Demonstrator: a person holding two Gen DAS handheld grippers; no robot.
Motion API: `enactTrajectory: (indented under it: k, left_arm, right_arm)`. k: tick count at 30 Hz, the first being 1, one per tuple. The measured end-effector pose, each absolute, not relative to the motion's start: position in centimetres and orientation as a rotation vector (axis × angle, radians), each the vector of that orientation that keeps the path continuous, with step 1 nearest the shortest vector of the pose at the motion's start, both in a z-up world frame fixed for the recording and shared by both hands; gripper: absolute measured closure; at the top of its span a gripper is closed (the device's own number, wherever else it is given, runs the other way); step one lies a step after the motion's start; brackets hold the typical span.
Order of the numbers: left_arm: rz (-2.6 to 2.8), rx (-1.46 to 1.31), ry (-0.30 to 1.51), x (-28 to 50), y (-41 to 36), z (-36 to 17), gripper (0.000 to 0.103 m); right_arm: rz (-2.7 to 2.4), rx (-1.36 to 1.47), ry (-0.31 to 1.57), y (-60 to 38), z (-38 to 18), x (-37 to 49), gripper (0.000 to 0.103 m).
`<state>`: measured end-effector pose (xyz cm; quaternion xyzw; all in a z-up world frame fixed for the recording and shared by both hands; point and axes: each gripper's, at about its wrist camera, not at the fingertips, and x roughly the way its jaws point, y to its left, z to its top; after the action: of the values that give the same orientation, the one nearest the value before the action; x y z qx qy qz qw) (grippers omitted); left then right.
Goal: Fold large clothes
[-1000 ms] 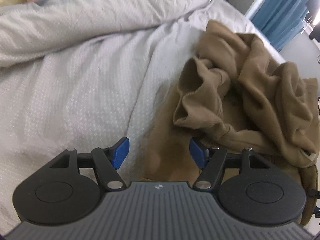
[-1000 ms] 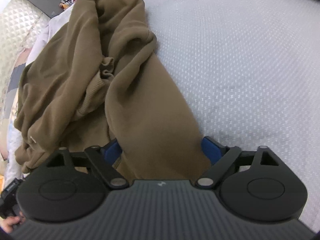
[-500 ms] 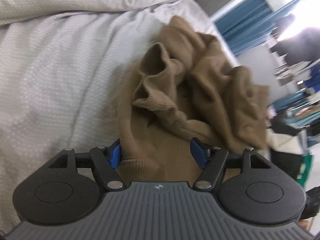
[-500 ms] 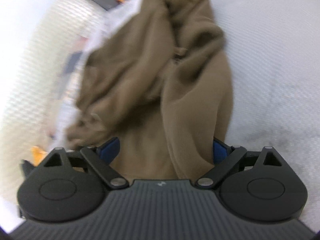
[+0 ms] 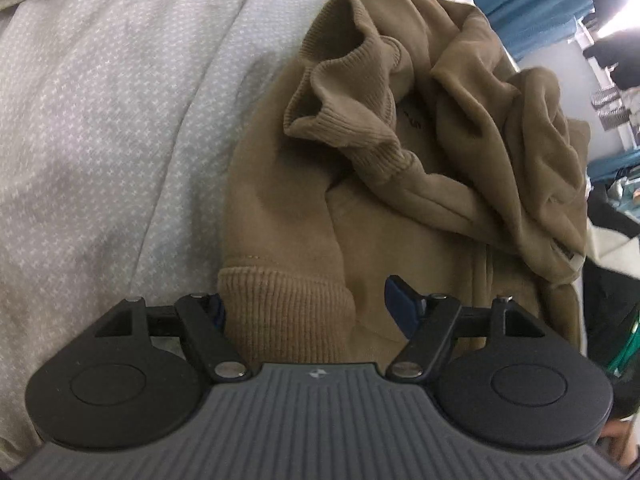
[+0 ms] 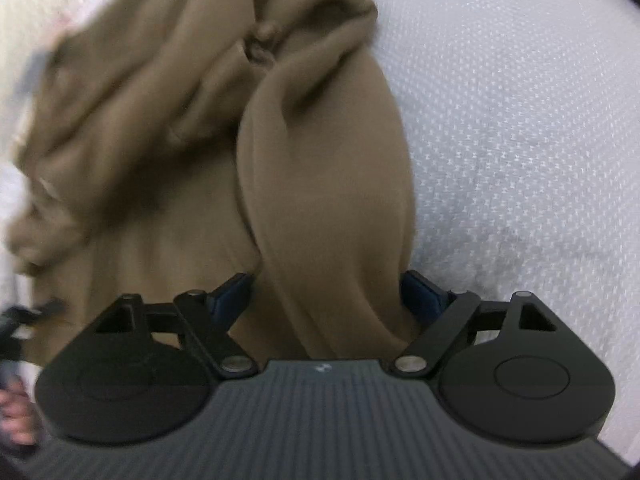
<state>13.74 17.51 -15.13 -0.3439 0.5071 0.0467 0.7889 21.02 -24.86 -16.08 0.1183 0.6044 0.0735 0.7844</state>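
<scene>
We see a crumpled brown sweatshirt (image 5: 460, 128) on a bed (image 5: 100, 100). Our left gripper (image 5: 308, 308) shows a ribbed cuff (image 5: 284, 304) between opening fingers. Only the blurred right view shows our right gripper (image 6: 326, 292) closing around a smooth sleeve fold (image 6: 328, 184), not yet pinched.

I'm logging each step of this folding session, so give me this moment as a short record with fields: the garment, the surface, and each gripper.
garment: brown sweatshirt, crumpled in a heap, not yet folded
surface: pale patterned bedsheet
cuff: ribbed cuff at the near end of a sleeve
left gripper: jaws opening, the cuff between them, right pad clear of the cloth
right gripper: jaws closing around a sleeve; firm grip not clear
image quality: right wrist view blurred
</scene>
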Motion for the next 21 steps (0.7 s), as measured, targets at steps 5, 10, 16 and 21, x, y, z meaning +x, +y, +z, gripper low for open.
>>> enactTrajectory:
  k: [5,10,16,21]
  left_arm:
    - [0.106,-0.734,1.076,13.8,17.4,-15.0,0.044]
    - [0.068,-0.754,0.980,12.5,18.0,-13.4,0.073]
    - [0.054,-0.882,0.892,11.1,20.4,-12.5,0.090]
    - [0.047,-0.910,0.835,9.9,21.0,-10.9,0.093]
  right_arm:
    - [0.295,0.379,1.237,-25.1,-15.3,20.6,0.019]
    - [0.539,0.542,1.142,-25.3,-13.8,19.4,0.030]
    - [0.376,0.367,1.208,-23.7,-14.7,19.1,0.067]
    - [0.421,0.506,1.069,-26.9,-12.5,17.7,0.076]
